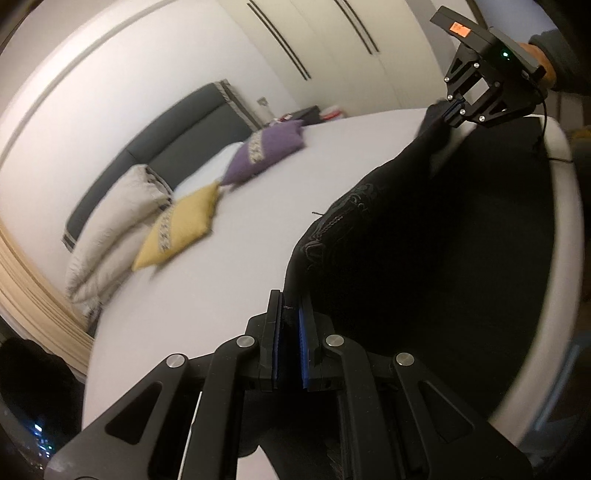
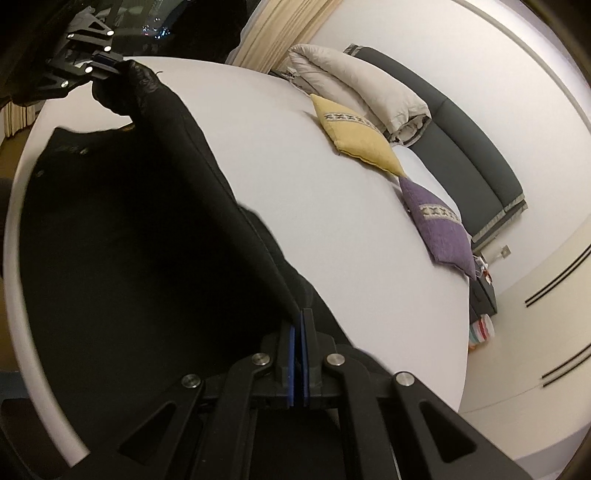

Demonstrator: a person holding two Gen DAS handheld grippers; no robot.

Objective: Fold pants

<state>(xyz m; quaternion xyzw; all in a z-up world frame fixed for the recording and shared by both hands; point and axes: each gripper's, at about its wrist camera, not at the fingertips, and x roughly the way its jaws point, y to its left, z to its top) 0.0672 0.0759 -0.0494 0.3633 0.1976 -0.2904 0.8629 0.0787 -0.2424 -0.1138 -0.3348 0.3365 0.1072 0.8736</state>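
Black pants [image 1: 424,266] hang stretched between my two grippers above the near edge of a white bed [image 1: 229,266]. My left gripper [image 1: 291,317] is shut on one end of the pants, near embroidered stitching. My right gripper [image 2: 300,325] is shut on the other end. In the left wrist view the right gripper [image 1: 456,109] shows at the top right, pinching the cloth. In the right wrist view the left gripper [image 2: 107,61] shows at the top left, also pinching the pants [image 2: 147,229]. The lower part of the pants drapes on the bed [image 2: 314,206].
A yellow cushion [image 1: 177,225], a purple cushion [image 1: 266,151] and a rolled beige duvet [image 1: 110,229] lie by the dark grey headboard [image 1: 159,147]. White wardrobe doors [image 1: 332,44] stand behind. A curtain [image 2: 280,29] hangs at the bed's far side.
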